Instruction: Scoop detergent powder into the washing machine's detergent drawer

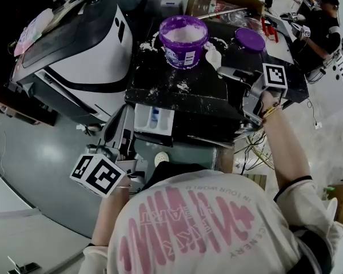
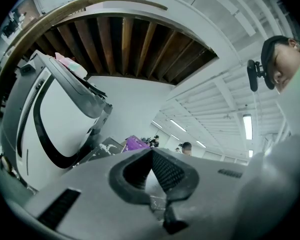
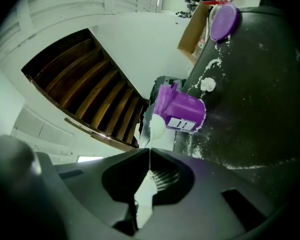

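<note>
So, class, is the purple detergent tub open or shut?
Open: white powder shows inside the purple tub, and its purple lid lies apart on the dark machine top beside it.

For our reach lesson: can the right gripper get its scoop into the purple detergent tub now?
Probably yes: the detergent tub stands open, its lid lies aside, and the scoop in the right gripper is close beside it.

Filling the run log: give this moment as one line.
right gripper: shut on scoop beside detergent tub | left gripper: shut, empty | detergent drawer: open
</note>
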Motion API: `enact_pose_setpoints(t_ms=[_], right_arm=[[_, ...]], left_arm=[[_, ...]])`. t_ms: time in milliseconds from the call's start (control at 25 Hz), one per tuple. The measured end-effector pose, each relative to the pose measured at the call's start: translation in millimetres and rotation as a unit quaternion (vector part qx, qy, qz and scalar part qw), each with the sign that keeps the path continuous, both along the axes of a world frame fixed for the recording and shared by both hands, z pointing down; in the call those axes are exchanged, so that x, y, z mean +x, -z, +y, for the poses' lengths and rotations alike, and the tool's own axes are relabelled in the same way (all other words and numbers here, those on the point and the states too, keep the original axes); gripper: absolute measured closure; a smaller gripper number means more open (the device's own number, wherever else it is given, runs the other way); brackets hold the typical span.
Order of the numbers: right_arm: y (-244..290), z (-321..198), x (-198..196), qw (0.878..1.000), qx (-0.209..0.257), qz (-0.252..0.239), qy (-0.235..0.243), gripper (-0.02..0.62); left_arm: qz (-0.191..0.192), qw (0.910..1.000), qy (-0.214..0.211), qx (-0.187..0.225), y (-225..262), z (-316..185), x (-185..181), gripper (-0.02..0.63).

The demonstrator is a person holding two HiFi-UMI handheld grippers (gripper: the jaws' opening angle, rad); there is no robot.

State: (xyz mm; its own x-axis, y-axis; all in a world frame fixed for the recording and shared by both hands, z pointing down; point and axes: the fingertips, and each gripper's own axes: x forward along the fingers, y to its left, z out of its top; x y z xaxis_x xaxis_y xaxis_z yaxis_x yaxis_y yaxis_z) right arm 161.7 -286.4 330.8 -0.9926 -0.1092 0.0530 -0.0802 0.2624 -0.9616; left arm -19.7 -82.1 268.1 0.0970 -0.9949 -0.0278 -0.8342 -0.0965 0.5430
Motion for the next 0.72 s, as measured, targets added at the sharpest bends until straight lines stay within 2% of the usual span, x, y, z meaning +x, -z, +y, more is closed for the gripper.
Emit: enact_pose_setpoints(t_ms=[320, 600, 720], right_arm=[[-38.5, 40.2, 29.2, 0.999, -0.035, 0.006, -0.002, 0.591], [-64.9, 87.7, 32.3, 0.998, -0.059, 0.013, 0.016, 0.591], [-67.3, 107.3, 28.0, 0.998, -0.065, 0.001, 0.021, 0.591]], left_arm=[[0.006, 0.9998, -0.006, -0.020, -21.6, 15.2, 25.5, 0.604], [0.015, 0.9987, -0.018, -0.046, -45.2, 26.3, 45.6, 0.604], [0.019, 0.9980, -0.022, -0.056, -55.4, 30.4, 50.1, 0.604]])
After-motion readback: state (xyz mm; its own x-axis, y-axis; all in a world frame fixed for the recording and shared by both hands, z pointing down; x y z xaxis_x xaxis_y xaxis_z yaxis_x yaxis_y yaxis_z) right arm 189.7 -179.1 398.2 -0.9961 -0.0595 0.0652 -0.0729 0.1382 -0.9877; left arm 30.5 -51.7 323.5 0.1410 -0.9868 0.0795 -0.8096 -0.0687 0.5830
